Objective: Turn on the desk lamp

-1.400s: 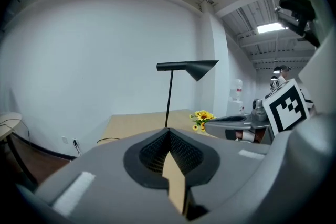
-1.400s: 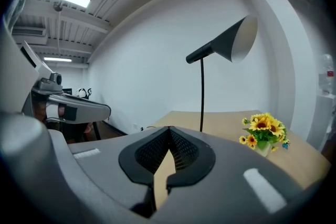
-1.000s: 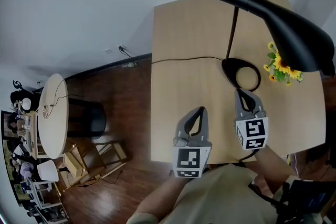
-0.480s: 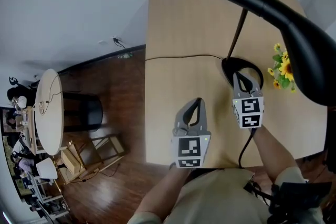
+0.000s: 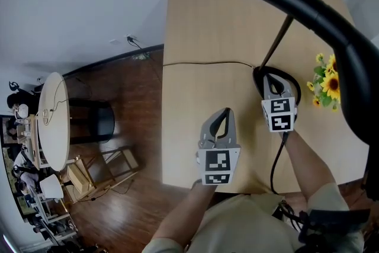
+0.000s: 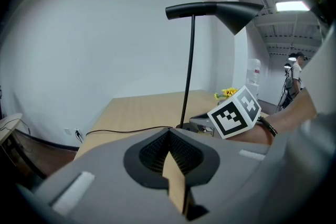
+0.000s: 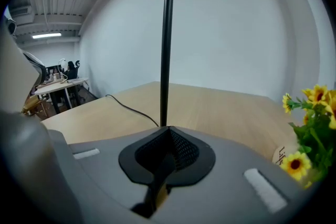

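Black and tall, the lamp (image 5: 308, 2) is standing on the right half of a pale wood desk (image 5: 195, 21). Its round base is sitting between the desk's middle and its right edge, and its long shade is reaching out over the right edge. A thin cord (image 5: 201, 63) is running from the left edge to the base.

The right gripper (image 5: 273, 80) is hovering with its tips over the base, jaws pressed together and holding nothing. I cannot tell whether they are touching it. In the right gripper view the pole (image 7: 167, 34) is rising just beyond the tips.

The left gripper (image 5: 224, 112) is hanging over the desk near the front edge. It is apart from the lamp, jaws together and empty.

Yellow flowers (image 5: 328, 83) are standing near the right edge, beside the base.
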Tool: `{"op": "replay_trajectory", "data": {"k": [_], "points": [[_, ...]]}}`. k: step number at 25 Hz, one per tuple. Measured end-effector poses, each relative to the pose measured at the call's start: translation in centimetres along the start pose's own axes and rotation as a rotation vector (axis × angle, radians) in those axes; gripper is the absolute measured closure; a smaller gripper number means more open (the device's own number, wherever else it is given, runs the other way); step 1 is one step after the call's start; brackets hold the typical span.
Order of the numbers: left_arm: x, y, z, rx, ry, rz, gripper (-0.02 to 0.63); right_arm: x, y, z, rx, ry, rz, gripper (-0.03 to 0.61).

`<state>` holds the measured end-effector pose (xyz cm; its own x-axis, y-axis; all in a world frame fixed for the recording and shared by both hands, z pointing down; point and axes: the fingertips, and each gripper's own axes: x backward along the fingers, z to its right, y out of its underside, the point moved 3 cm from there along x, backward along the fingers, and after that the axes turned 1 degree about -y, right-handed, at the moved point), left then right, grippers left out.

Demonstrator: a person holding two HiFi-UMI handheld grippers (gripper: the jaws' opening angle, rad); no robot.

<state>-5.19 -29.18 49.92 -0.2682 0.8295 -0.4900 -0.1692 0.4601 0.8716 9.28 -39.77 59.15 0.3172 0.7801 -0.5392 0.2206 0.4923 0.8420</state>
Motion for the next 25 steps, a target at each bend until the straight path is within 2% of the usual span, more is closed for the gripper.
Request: {"op": "replay_trajectory", "data": {"k": [9,20,25], "points": [[-0.8,1.2,-0.4,0.014,-0.008,-0.032,0.615,-2.0,1.4,-0.1,0.019,-0.01,-0.077,0.578],[-1.1,2.2,0.3,0.03,0.0,-0.047,0.615,-2.3,1.9,-0.1,0.016,-0.007,-0.08,0.578],[-1.0,1.8,0.0,0.031,-0.003,-0.038,0.615,-2.2,1.9,0.3,-0.026,-0.018,-0.07,0.578]]}}
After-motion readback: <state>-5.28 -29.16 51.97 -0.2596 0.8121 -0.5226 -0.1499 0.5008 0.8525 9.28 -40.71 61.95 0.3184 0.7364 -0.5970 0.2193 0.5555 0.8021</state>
